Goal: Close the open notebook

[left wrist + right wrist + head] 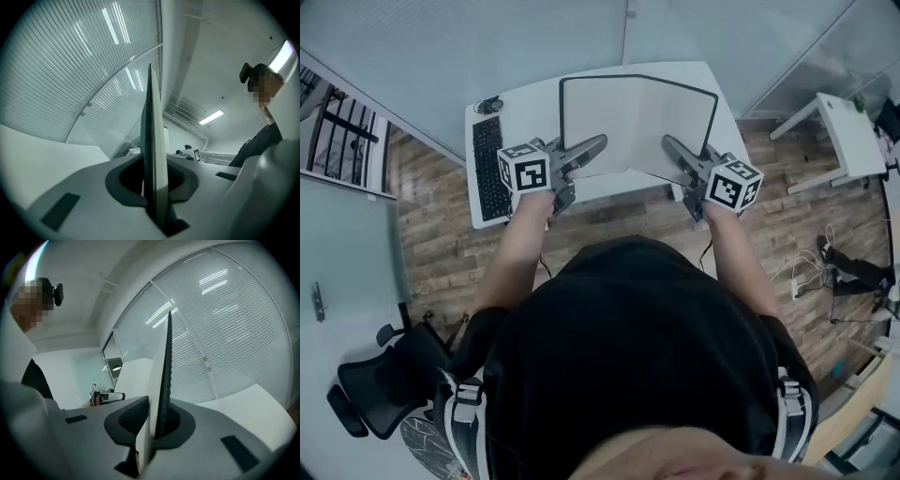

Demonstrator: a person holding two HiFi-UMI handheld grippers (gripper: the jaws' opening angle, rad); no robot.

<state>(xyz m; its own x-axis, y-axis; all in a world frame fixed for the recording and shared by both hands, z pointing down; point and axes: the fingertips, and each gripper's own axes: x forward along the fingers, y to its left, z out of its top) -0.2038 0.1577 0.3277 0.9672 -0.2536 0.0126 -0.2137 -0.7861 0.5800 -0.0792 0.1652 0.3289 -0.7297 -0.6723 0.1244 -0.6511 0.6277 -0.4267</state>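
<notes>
Open notebook [637, 122] on desk [525, 103], left tongs [601, 142] and right tongs [667, 142] at near edge

A white desk [520, 108] stands on a wood-plank floor [441, 244], its far edge near glass walls with blinds [70, 70]. A black office chair [370, 389] stands left, a small white table [848, 131] right. A ceiling strip light [211, 117] glows.

Head view steeply down over the desk [534, 98]; gripper views level, close on opposite edges of the shared notebook [637, 122].
</notes>
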